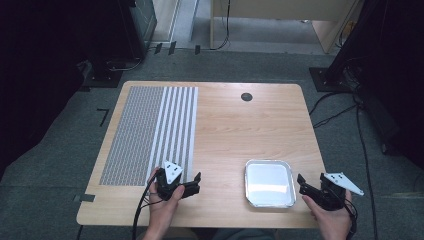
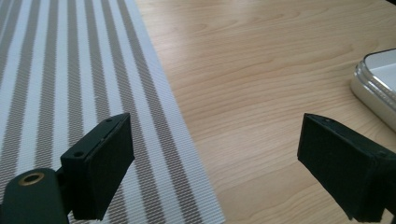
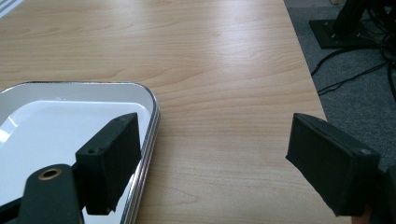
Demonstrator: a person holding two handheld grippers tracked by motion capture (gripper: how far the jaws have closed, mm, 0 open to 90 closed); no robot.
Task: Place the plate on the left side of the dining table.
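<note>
High view: right gripper (image 1: pixel 303 183) beside tray (image 1: pixel 269 183).

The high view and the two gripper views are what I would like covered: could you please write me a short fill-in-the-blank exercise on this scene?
1. The metal tray lies nearer the ____ gripper.
2. The jaws of the left gripper stand ____, with nothing between them.
3. The striped placemat covers the table's ____ side in the high view.
4. Inside, the tray is ____.

Missing words: right; open; left; empty
</note>
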